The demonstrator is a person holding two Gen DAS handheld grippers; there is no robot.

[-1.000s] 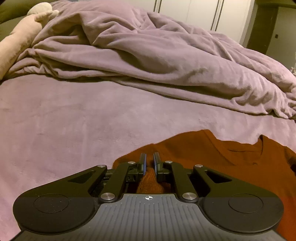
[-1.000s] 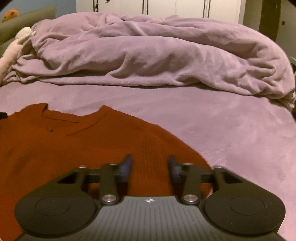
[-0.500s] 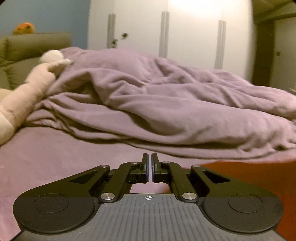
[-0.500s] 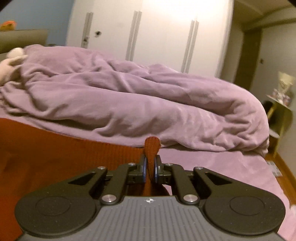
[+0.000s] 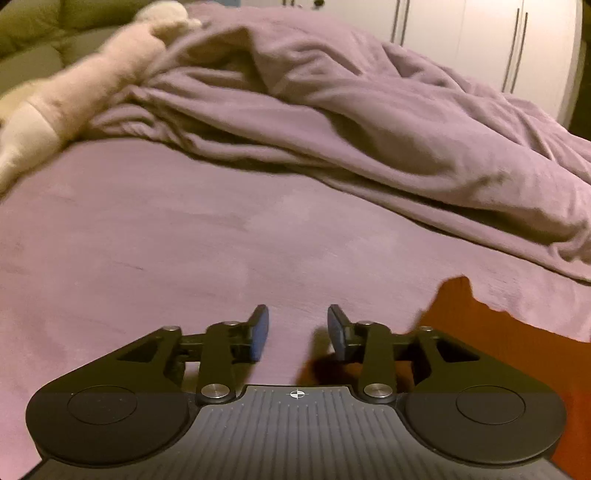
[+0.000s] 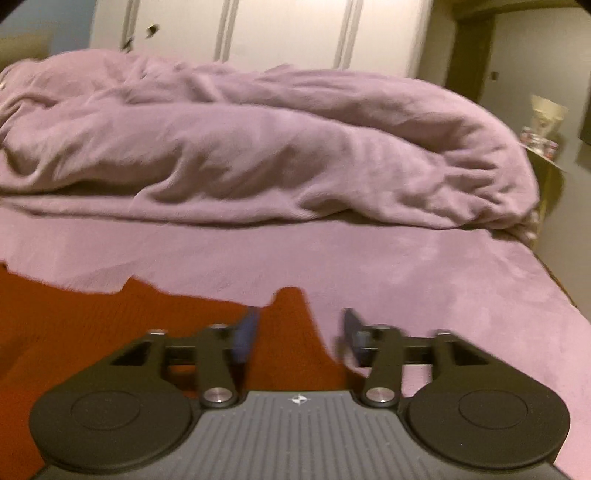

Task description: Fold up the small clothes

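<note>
A rust-orange knit garment lies on the purple bed sheet. In the right wrist view it fills the lower left and runs under my right gripper, which is open and empty just above its right edge. In the left wrist view the garment lies at the lower right. My left gripper is open and empty, with its right finger at the garment's left edge and its left finger over bare sheet.
A crumpled purple duvet is piled across the far half of the bed. A cream plush toy lies at the far left. White wardrobe doors stand behind. A small side table stands past the bed's right edge.
Both grippers were shut on the garment's edges and held them up. Both have now opened and let go, and the garment lies on the sheet, with both cameras tilted back down.
</note>
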